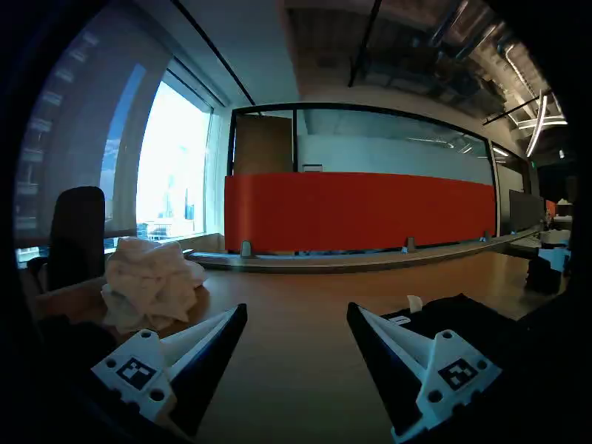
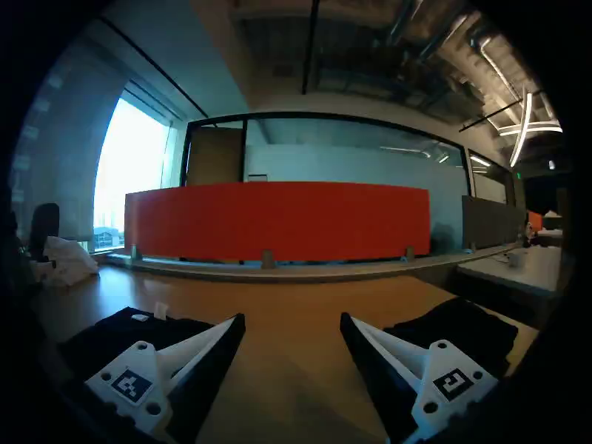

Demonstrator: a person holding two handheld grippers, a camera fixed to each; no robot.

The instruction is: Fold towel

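Office surroundings frame a long wooden desk (image 1: 296, 325), backed by a low red partition (image 1: 355, 211), with a bright window (image 1: 174, 170) to the left and exposed pipes overhead. In the left gripper view the towel (image 1: 152, 281) sits on the desk at the left, near a dark chair (image 1: 78, 237): white, unfolded, bunched into a loose heap of creases and lumps, with no edge or corner laid flat. Its lower part is partly cut off behind the left gripper (image 1: 296, 306), whose fingers are spread wide with only bare desk between them. A black cloth (image 1: 459, 314) lies to the right, its outline lost in shadow. In the right gripper view the same towel (image 2: 66, 259) is a small pale lump far off at the left edge, too distant to read any folds. The right gripper (image 2: 292, 317) is likewise released, grasping nothing, flanked by dark fabric on the left (image 2: 126, 329) and on the right (image 2: 459, 325); whether these are one piece or two is hard to make out.
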